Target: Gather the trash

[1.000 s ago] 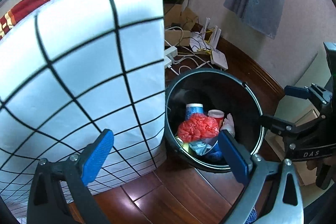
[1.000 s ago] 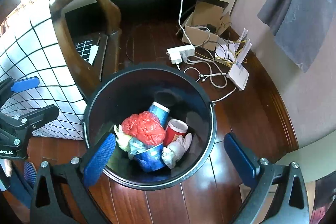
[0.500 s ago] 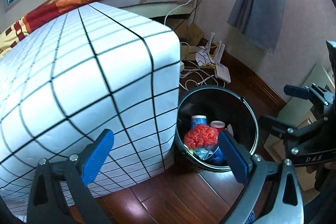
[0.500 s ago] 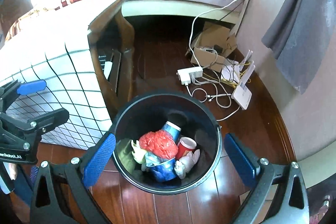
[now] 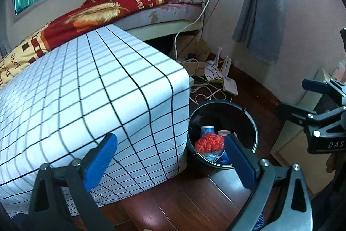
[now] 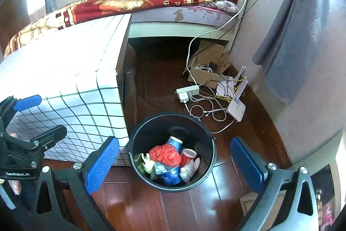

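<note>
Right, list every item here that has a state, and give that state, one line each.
Left gripper: open, empty.
Right gripper: open, empty.
Bin: upright on the floor, no lid, partly filled.
Red bag: crumpled, on top of the trash in the bin.
Blue cup: tilted in the bin.
Red cup: tilted in the bin.
Power strip: on the floor, cables plugged in.
Cardboard box: open, cables inside.

The black trash bin [image 6: 172, 149] stands open-topped, reachable from above; the checkered-cloth table [image 6: 71, 101] crowds its left side, cables and a power strip [image 6: 187, 92] clutter the far floor.
</note>
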A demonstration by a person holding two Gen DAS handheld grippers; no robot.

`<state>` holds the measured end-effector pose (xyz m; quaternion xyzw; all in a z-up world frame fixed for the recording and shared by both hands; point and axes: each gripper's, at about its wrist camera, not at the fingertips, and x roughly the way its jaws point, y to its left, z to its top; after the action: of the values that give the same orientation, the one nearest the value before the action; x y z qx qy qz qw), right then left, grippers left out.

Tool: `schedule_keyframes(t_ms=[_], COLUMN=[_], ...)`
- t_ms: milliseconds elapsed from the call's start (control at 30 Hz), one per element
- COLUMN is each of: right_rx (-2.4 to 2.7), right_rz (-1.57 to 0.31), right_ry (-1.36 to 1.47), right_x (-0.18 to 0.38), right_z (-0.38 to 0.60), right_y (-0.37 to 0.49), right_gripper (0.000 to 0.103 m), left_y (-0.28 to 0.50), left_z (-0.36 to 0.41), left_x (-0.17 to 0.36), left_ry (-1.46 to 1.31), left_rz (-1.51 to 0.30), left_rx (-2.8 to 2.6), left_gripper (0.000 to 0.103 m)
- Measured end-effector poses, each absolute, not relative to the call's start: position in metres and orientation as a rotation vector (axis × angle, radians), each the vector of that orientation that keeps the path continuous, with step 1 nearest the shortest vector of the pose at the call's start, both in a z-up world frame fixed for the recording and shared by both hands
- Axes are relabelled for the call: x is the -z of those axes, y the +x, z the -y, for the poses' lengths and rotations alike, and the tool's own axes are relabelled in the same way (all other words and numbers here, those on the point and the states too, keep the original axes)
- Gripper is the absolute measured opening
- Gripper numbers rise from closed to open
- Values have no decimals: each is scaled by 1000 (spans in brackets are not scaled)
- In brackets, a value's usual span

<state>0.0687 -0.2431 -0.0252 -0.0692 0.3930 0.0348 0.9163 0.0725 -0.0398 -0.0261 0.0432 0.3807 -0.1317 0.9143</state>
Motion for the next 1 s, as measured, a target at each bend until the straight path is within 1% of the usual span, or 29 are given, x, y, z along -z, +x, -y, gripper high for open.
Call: schedule_keyframes(t_ms=[533, 767, 1000], right_rx=[-68, -39, -25], right_rz=[-717, -672, -637], right_ry=[-131, -114, -97], right_x=[-50, -73, -91], right_z=[221, 223, 226], right_y=[14, -9, -31], right_gripper=[103, 103, 103], left_y=[31, 9, -7], left_z=[27, 27, 22], left_x=[-31, -58, -75], left_ry=[50, 77, 52], left_rz=[-694, -620, -583], left_rx=[283, 279, 298], left_gripper=[100, 100, 100])
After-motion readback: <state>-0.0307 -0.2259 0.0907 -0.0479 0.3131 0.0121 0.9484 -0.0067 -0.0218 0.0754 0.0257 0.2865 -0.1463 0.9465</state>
